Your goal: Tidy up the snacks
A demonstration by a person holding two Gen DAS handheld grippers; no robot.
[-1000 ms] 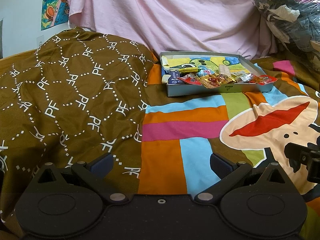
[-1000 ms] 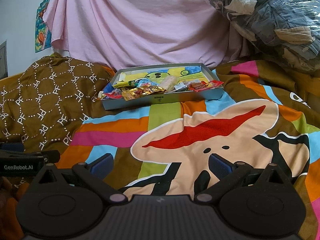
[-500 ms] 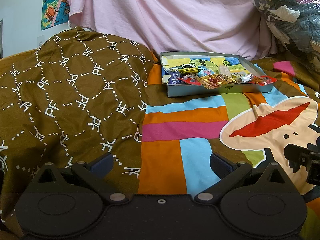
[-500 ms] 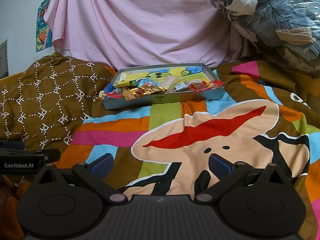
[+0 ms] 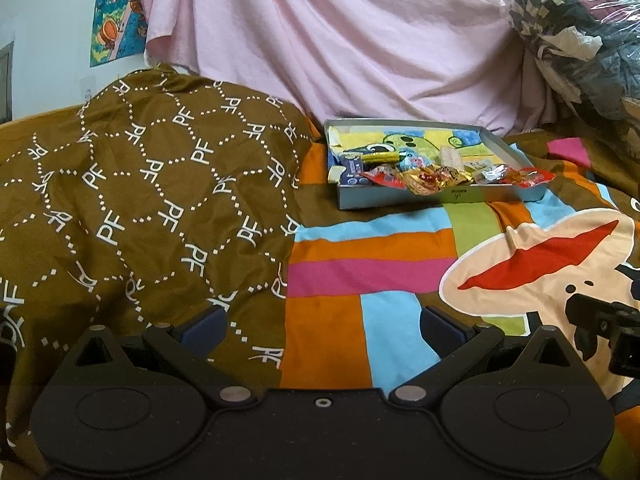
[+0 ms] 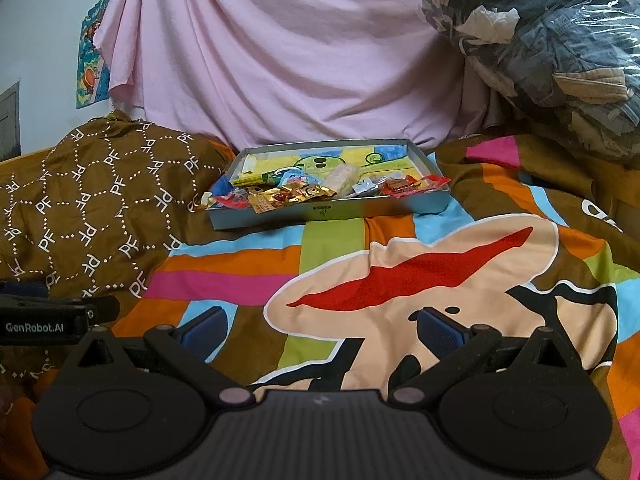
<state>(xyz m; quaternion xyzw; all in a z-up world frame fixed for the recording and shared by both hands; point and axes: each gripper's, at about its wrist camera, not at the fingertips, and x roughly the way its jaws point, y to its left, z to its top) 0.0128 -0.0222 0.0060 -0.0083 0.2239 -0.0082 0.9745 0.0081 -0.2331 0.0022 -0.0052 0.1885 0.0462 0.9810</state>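
- Blue-padded fingers (image 5: 204,326) of the left gripper (image 5: 322,322) spread wide, empty, low over the bedspread (image 5: 360,276).
- Right gripper (image 6: 320,326) likewise spread, empty.
- Snacks (image 6: 296,192) fill the grey tray (image 6: 328,212), well ahead on the bed.

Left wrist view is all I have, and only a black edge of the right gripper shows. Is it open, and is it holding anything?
Observer: The right gripper is open, with nothing between its blue pads.
Operator: What lies under it?
Observer: The cartoon face printed on the bedspread.
Operator: Is its way to the tray clear?
Observer: It seems so. Only flat bedspread lies between it and the tray, which is almost straight ahead.
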